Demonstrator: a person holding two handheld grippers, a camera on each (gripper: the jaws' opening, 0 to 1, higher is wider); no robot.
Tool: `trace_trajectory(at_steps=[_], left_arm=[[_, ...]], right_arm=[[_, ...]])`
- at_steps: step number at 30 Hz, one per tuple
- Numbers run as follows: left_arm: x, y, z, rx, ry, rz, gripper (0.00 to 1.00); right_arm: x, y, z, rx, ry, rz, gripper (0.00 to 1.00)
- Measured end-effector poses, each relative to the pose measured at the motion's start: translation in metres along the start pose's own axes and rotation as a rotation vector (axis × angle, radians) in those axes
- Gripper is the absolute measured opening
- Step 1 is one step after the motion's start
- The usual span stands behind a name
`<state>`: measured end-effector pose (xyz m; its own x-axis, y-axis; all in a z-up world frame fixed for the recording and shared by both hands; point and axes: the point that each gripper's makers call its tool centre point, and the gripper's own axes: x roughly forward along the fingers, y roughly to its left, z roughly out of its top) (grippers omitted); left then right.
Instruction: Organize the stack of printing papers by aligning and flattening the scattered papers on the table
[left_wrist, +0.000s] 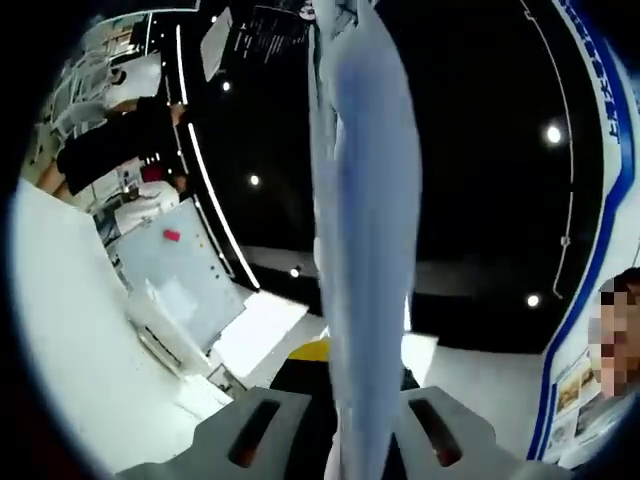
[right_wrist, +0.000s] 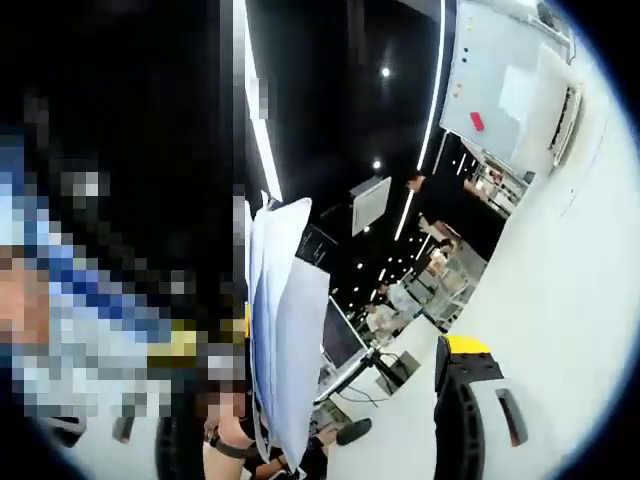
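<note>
Paper (left_wrist: 365, 230) stands edge-on in the left gripper view, a thin sheaf rising straight up between the jaws of the left gripper (left_wrist: 352, 425), which pinch its lower edge; it is lifted off any table. In the right gripper view the same sheaf shows fanned into several loose leaves, too overlapped to count. One jaw of the right gripper (right_wrist: 478, 410) shows at the lower right, apart from the sheets; whether that tool is spread I cannot tell. Such sheets are light, limp and slippery, so gripping near an edge and squaring them gently looks wise.
</note>
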<state>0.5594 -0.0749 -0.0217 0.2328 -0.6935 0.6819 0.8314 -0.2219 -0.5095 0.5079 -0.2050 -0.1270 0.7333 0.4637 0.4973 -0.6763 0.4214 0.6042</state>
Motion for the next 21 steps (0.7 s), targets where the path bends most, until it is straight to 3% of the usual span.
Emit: trace_trajectory(at_steps=[2,4,6,10,14,15,18,21], left_arm=[[0.001,-0.001,-0.005,0.02,0.046,-0.007,0.06],[0.004,-0.003,-0.016,0.095,0.163,-0.025,0.06],[0.008,-0.002,-0.024,0.127,0.242,-0.053,0.06],[0.013,-0.004,-0.046,0.173,0.387,-0.139,0.06],[0.01,0.001,-0.082,0.23,0.581,-0.214,0.06],[0.01,0.003,-0.09,0.241,0.61,-0.222,0.06],[0.011,0.001,-0.109,0.247,0.658,-0.275,0.06],[0.009,0.001,-0.125,0.306,0.701,-0.322,0.06]], right_arm=[[-0.012,-0.003,0.026,-0.093,-0.023,-0.023,0.9],[-0.021,0.0,0.051,-0.173,-0.026,-0.029,0.9],[-0.023,0.01,0.061,-0.237,0.045,-0.01,0.9],[-0.018,0.013,0.058,-0.419,0.269,-0.031,0.86],[-0.018,0.01,0.039,-0.482,0.451,-0.022,0.78],[-0.02,0.011,0.028,-0.506,0.516,0.016,0.72],[-0.03,0.0,0.006,-0.544,0.651,0.031,0.52],[-0.038,-0.013,-0.005,-0.613,0.704,0.033,0.21]])
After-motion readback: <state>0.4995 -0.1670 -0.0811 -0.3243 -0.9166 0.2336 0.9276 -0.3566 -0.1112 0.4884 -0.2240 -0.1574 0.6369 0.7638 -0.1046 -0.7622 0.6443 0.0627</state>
